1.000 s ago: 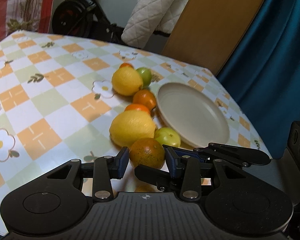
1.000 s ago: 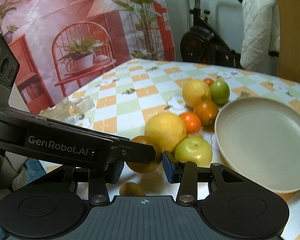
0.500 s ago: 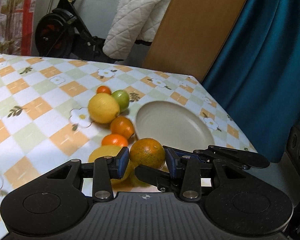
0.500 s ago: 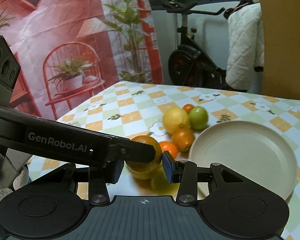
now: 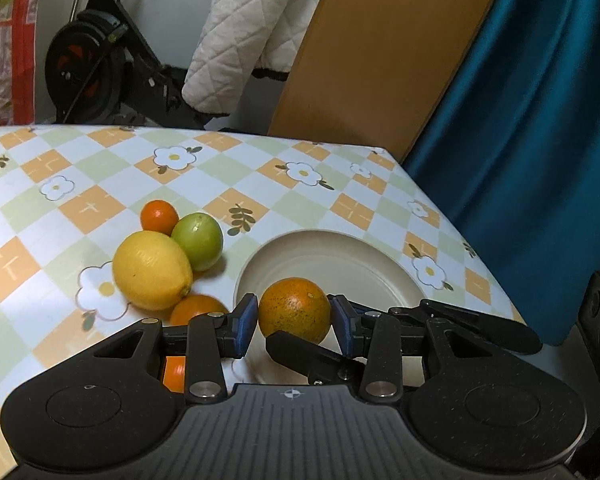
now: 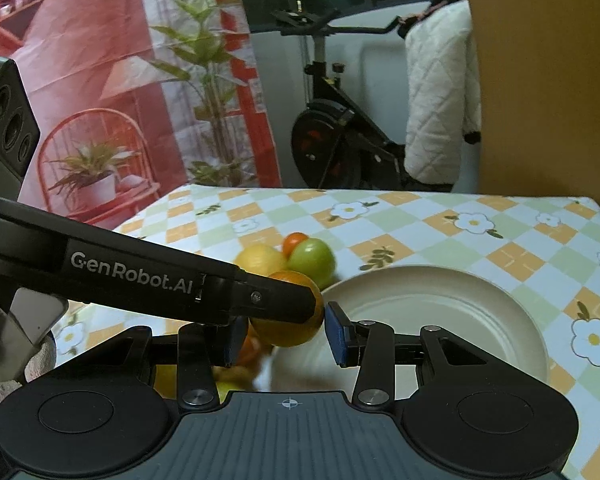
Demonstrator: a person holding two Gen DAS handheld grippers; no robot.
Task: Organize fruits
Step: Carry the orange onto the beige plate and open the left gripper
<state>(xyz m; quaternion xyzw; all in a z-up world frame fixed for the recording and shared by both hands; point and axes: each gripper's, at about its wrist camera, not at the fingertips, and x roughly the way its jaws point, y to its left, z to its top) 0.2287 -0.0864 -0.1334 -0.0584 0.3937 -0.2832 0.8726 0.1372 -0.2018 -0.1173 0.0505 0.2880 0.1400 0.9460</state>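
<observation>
My left gripper [image 5: 293, 322] and right gripper [image 6: 284, 332] together clamp one speckled orange [image 5: 294, 314], held over the near rim of the beige plate [image 5: 340, 256]; lemon [image 5: 152, 270] on the tablecloth.

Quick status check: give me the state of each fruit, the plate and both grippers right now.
Left gripper: shut on speckled orange.
Right gripper: shut on the same orange.
Speckled orange: held over the plate's near edge.
Plate: empty.
Lemon: on tablecloth, touching green fruit.
Green fruit: on tablecloth.
Small orange: on tablecloth, behind both.
</observation>
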